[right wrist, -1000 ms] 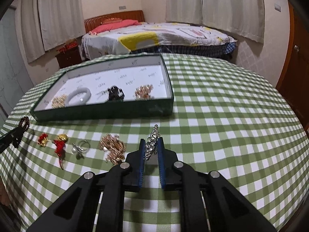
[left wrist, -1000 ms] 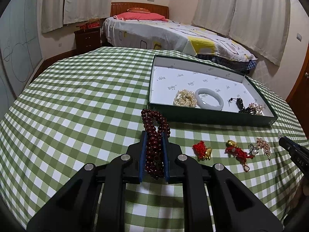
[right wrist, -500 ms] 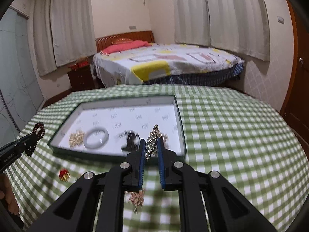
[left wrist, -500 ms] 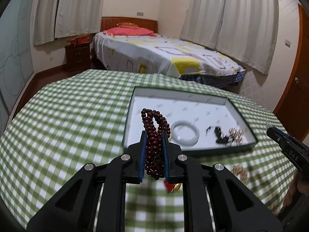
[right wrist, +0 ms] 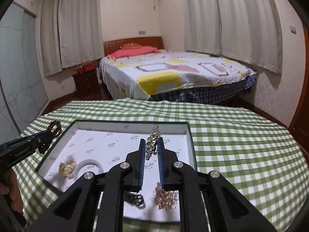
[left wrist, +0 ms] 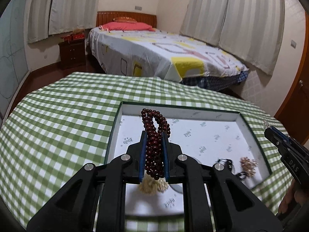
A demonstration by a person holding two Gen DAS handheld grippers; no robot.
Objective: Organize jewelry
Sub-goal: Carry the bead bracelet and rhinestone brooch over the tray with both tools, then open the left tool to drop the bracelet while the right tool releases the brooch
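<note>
My left gripper (left wrist: 154, 133) is shut on a dark red bead bracelet (left wrist: 154, 127) and hangs over the left part of the green-edged tray (left wrist: 115, 127). My right gripper (right wrist: 151, 142) is shut on a sparkly crystal bracelet (right wrist: 152, 141) over the tray's (right wrist: 190, 135) right half. Inside the tray lie a pale jade bangle (right wrist: 89, 164), a gold bead piece (right wrist: 67, 168), a black item (right wrist: 134, 197) and a rose-gold cluster (right wrist: 166, 196). In the left wrist view the right gripper (left wrist: 270, 129) enters at the right edge; in the right wrist view the left gripper (right wrist: 48, 135) enters at the left.
The tray sits on a round table with a green checked cloth (left wrist: 58, 119). A person's hand (right wrist: 11, 185) shows at the left edge. Behind the table stand a bed (right wrist: 173, 73) and a dark nightstand (left wrist: 72, 53).
Both grippers rose from the cloth in front of the tray and moved forward over it, each still holding its bracelet. The loose pieces on the cloth have dropped out of view.
</note>
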